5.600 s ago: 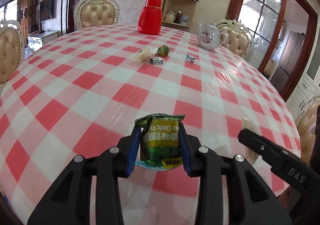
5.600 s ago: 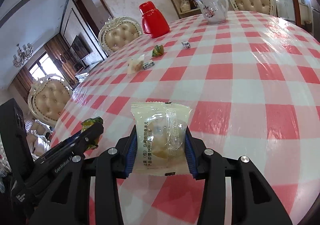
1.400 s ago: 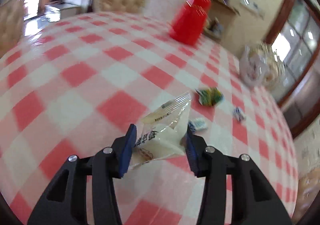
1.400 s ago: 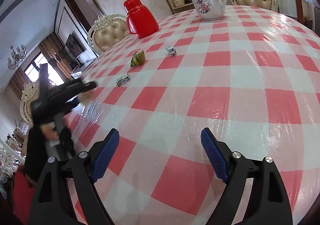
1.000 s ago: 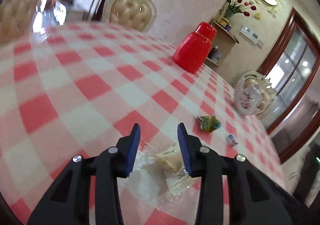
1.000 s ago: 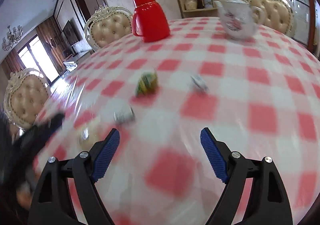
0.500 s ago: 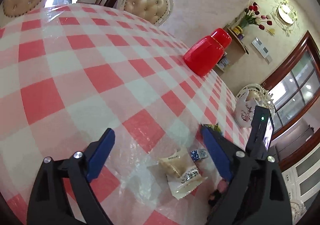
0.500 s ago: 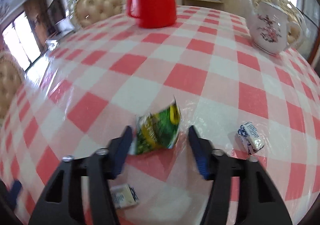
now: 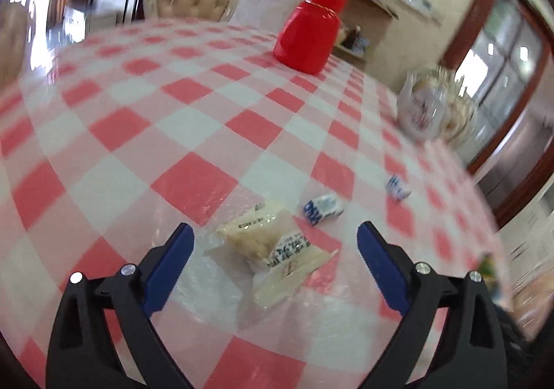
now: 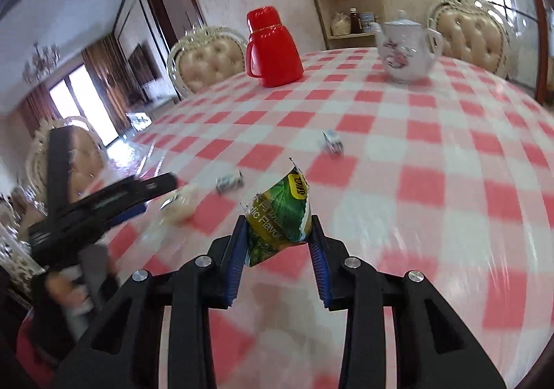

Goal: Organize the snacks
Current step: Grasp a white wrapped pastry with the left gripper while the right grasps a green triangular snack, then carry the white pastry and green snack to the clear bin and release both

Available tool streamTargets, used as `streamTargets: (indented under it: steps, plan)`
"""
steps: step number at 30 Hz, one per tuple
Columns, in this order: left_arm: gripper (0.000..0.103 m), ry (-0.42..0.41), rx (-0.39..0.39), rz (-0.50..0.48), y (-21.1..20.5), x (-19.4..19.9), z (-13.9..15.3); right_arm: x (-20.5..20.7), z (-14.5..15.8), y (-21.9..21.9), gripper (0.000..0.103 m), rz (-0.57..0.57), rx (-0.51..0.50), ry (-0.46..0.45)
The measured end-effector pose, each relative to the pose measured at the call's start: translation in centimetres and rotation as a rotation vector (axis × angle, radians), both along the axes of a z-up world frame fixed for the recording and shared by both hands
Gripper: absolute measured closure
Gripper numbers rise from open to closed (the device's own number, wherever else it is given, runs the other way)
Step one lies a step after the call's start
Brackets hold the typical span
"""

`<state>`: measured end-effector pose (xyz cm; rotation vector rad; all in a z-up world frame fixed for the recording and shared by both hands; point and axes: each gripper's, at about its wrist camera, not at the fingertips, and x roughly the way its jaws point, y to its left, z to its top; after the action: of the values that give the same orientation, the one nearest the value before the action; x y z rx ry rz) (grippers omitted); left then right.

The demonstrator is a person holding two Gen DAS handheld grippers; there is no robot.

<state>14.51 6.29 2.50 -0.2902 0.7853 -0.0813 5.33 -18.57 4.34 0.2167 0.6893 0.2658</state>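
I am partway through gathering the snacks into one cluster on the checked table [image 9: 194,181]. My left gripper [image 9: 273,257] is opening, its jaws spread wide with nothing pressed between them; the pale pastry packet [image 9: 273,250] lies flat on the cloth below the gap, just beside a small blue-and-white candy [image 9: 323,209]. A second small candy [image 9: 398,186] sits a little apart, further right.

My right gripper [image 10: 278,247] is closing, and its pads already press on the green snack packet [image 10: 282,216], which stands tilted up between them, clear of the cloth as far as I can judge.

The step in hand, I judge, is carrying this green packet to join the pale one. The next move calls for bringing it near the cluster, setting it down without knocking the candies, then letting go. The lone candy [image 10: 332,143] would remain to be fetched.

I see no box, tray or bowl for the snacks. The red flask [image 10: 271,50] and the teapot [image 10: 405,50] stand at the far side; their contents are hidden.
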Motion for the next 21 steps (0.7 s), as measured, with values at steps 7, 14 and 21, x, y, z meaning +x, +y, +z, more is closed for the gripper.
streamTargets:
  steps: [7, 14, 21]
  plan:
    - [0.008, 0.072, 0.044, -0.008, -0.9, 1.2, -1.7, -1.8, -0.5, -0.8, 0.068, 0.007, 0.075, 0.026]
    - [0.016, 0.118, 0.168, -0.016, -2.4, 2.2, -2.4, -2.6, 0.0, 0.3, 0.068, 0.045, 0.061, 0.014]
    - [0.046, 0.090, 0.117, -0.042, -0.5, 0.6, -1.4, -2.6, 0.0, 0.5, 0.068, 0.035, 0.024, 0.008]
